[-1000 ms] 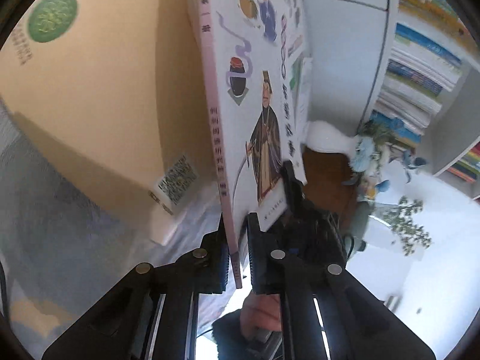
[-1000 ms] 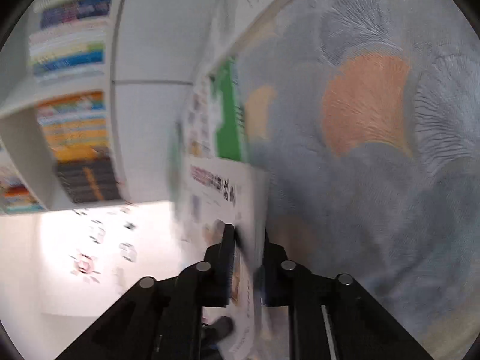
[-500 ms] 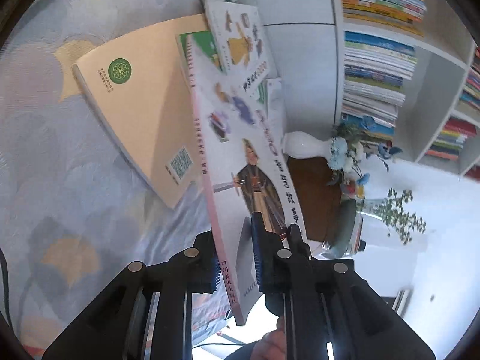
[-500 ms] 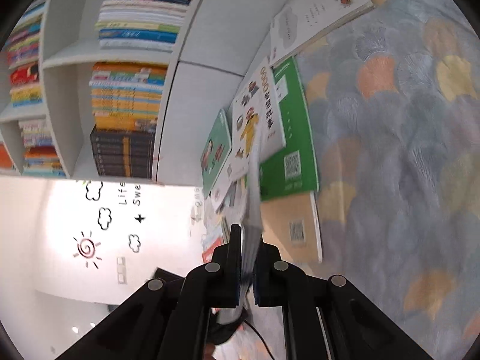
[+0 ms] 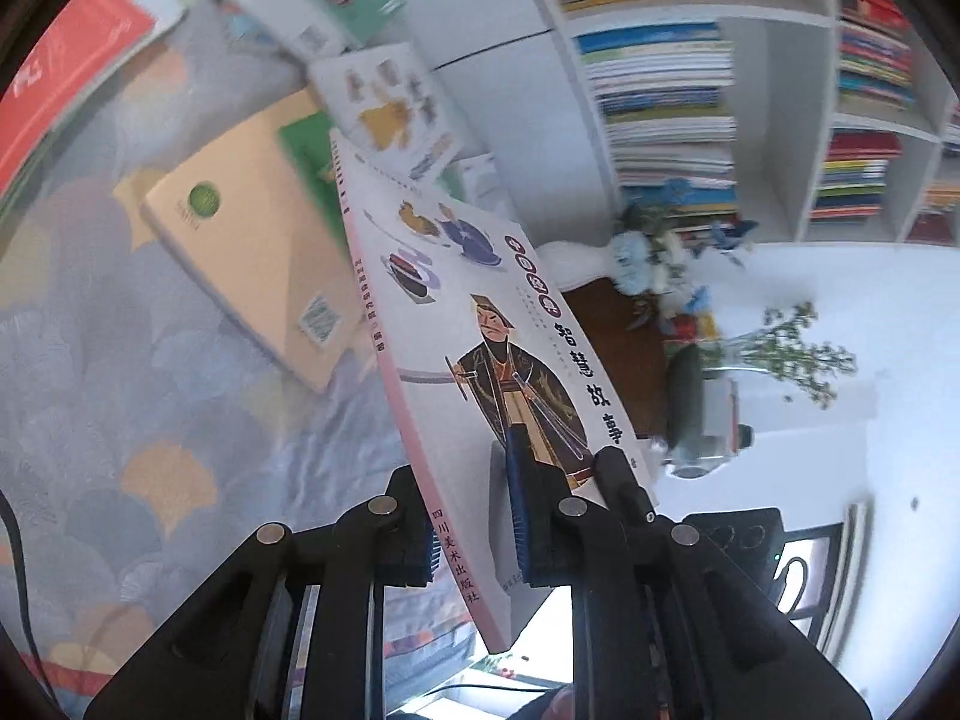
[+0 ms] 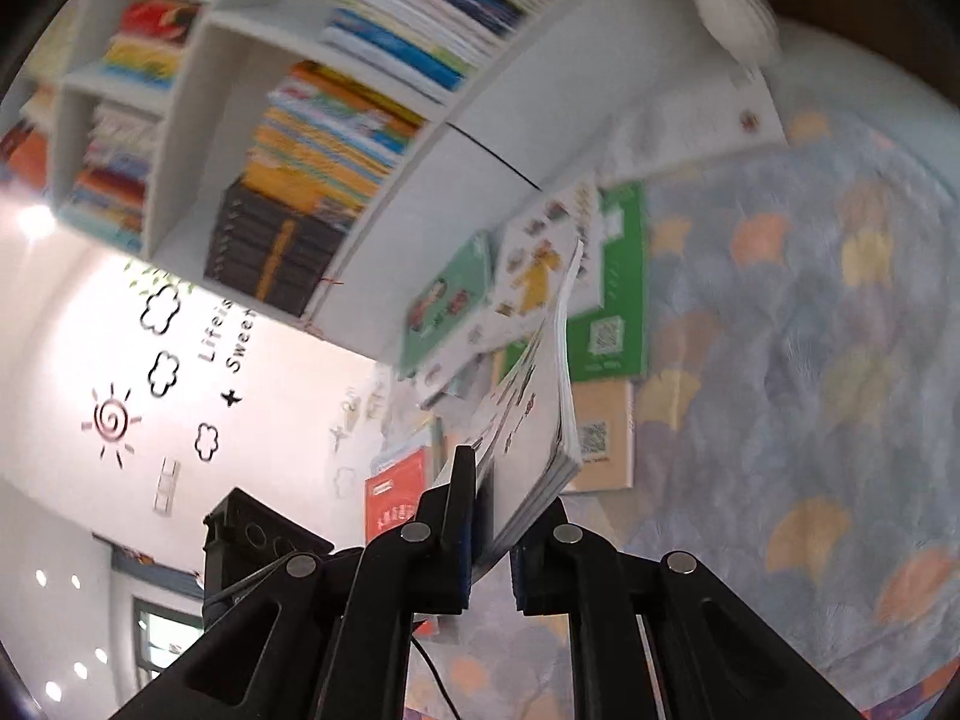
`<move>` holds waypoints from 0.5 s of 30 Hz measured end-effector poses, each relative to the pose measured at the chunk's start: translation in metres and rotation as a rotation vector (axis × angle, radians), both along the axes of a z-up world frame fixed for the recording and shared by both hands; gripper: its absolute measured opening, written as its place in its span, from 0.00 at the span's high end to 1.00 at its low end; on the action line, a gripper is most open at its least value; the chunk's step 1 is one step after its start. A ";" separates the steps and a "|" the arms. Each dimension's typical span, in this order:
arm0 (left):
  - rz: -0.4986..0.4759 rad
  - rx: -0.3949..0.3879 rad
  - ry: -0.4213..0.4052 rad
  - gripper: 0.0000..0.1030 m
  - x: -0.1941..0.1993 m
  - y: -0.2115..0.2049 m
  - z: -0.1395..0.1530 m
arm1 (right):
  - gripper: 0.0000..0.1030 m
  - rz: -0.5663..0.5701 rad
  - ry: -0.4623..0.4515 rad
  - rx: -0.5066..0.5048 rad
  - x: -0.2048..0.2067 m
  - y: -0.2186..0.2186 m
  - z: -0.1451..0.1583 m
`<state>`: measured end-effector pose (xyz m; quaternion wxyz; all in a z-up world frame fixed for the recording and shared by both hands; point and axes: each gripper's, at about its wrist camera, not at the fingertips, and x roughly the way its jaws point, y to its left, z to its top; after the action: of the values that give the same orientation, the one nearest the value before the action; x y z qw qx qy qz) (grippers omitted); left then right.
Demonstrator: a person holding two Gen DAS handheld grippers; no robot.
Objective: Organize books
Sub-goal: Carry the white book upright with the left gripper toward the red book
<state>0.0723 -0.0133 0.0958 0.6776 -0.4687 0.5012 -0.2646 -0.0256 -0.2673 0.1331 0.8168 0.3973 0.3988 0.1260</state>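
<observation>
A white picture book (image 5: 480, 360) with a pink spine and a robed warrior on its cover hangs in the air above the leaf-patterned cloth (image 5: 120, 390). My left gripper (image 5: 474, 540) is shut on its spine end, one pad on the cover and one beneath. In the right wrist view the same book (image 6: 540, 414) shows its page edges, and my right gripper (image 6: 489, 552) is shut on its lower corner. A black finger (image 5: 621, 480) of the other gripper rests on the cover beside my left one.
Several books lie on the cloth: a tan one (image 5: 252, 252), a green one (image 6: 618, 300), a white illustrated one (image 5: 390, 102), a teal one (image 6: 450, 300) and a red one (image 5: 54, 72). A full white bookshelf (image 5: 660, 90) stands behind. A vase of flowers (image 5: 648, 252) sits on a brown table.
Both grippers have risen with the picture book, lifting it off the cloth. The views have rolled, and the shelf and more of the lying books have come into sight.
</observation>
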 end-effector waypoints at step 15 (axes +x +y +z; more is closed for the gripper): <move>0.184 0.019 -0.179 0.84 -0.037 0.083 0.052 | 0.91 0.156 -0.234 -0.097 -0.008 0.080 0.071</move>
<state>0.0357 0.0692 0.1478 0.7454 -0.4809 0.3959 -0.2374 -0.0334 -0.1877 0.2036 0.8637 0.3079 0.3363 0.2150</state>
